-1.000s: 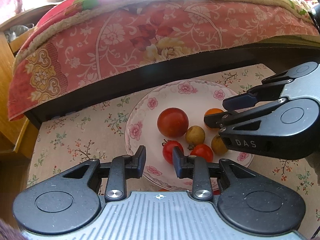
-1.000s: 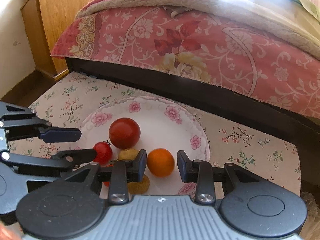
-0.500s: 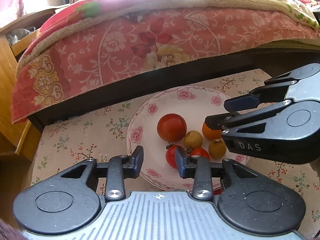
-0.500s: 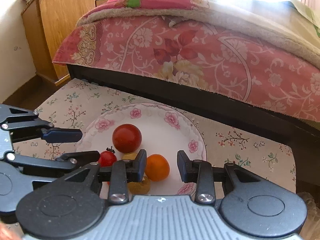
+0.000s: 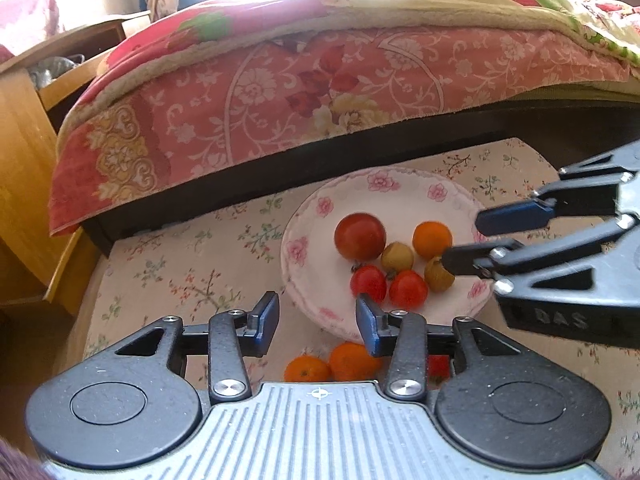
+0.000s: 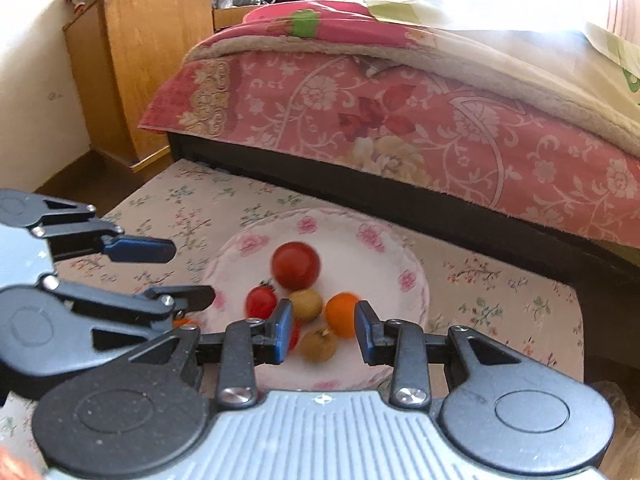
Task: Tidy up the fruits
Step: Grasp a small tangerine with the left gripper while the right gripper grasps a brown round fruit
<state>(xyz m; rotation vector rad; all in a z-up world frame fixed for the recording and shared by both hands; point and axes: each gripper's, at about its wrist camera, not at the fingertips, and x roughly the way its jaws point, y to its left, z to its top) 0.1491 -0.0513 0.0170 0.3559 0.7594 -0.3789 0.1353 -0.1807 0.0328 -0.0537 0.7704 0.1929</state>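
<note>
A white flowered plate (image 5: 308, 240) (image 6: 384, 252) sits on the floral cloth. It holds a big red tomato (image 5: 360, 236) (image 6: 296, 266), two small red tomatoes (image 5: 368, 282) (image 5: 408, 289), an orange (image 5: 432, 239) (image 6: 341, 314) and two tan longans (image 5: 397, 257) (image 5: 438, 276). Two oranges (image 5: 308, 368) (image 5: 352, 360) lie on the cloth in front of the plate, under my left gripper (image 5: 317, 315), which is open and empty. My right gripper (image 6: 321, 332) is open and empty above the plate's near edge; it shows from the side in the left wrist view (image 5: 480, 236).
A bed with a pink floral blanket (image 5: 320, 92) (image 6: 440, 120) overhangs the far side of the cloth. A wooden cabinet (image 6: 140, 68) stands at the back left. The cloth (image 5: 180, 264) stretches left of the plate.
Both grippers have drawn back and up from the plate. The orange now lies free on the plate, clear of the right fingers. Two oranges on the cloth have come into view.
</note>
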